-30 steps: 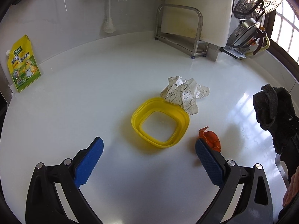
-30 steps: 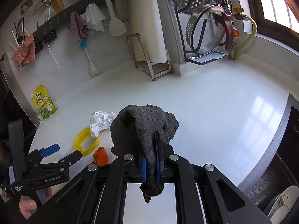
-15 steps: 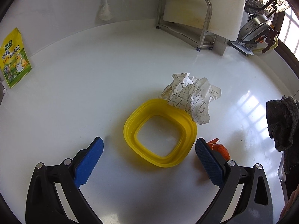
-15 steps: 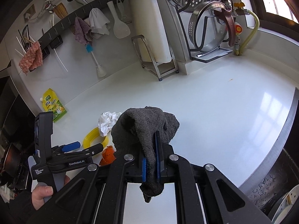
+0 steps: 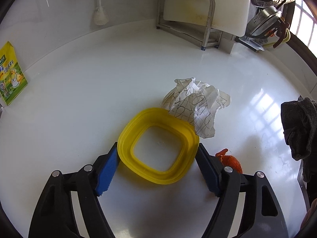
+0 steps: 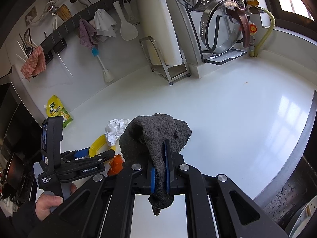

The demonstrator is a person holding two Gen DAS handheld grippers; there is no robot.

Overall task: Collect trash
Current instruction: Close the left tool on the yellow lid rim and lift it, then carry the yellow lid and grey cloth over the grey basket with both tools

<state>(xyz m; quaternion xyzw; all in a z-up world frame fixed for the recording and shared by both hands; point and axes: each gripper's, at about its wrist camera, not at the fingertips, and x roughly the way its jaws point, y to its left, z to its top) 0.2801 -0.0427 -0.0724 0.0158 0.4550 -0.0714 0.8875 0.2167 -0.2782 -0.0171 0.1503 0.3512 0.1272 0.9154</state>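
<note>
Left tongs (image 5: pixel 157 159): spread wide, ribbed blue pads either side of a yellow container (image 5: pixel 158 145), a squat rounded-square ring of smooth translucent plastic lying flat on the surface (image 5: pixel 89 91). Whether the pads touch its rim cannot be told. Just right of the right finger lies an orange peel (image 5: pixel 230 159), rough-skinned, partly hidden behind that finger. Just beyond the container, overlapping its far rim, sits a crumpled paper ball (image 5: pixel 198 104), white with thin dark grid lines and scrawl.

Right tongs (image 6: pixel 160 165): closed on a dark grey rag (image 6: pixel 156 136), coarse nubbly cloth bunched above the pads and hanging in a tail below them. The rag blocks part of the peel and paper from the right wrist view.

Surface: glossy white, reflecting window light. Far left of the left tongs, a yellow-green pouch (image 5: pixel 10 75) leans against the wall, cut off at the frame edge. Beyond, a metal rack (image 5: pixel 186 17) holds a white cutting board (image 5: pixel 208 2); a bottle brush (image 5: pixel 100 10) hangs on the wall. Far right, steel pans in a dish rack (image 6: pixel 220 29), edges distorted.
</note>
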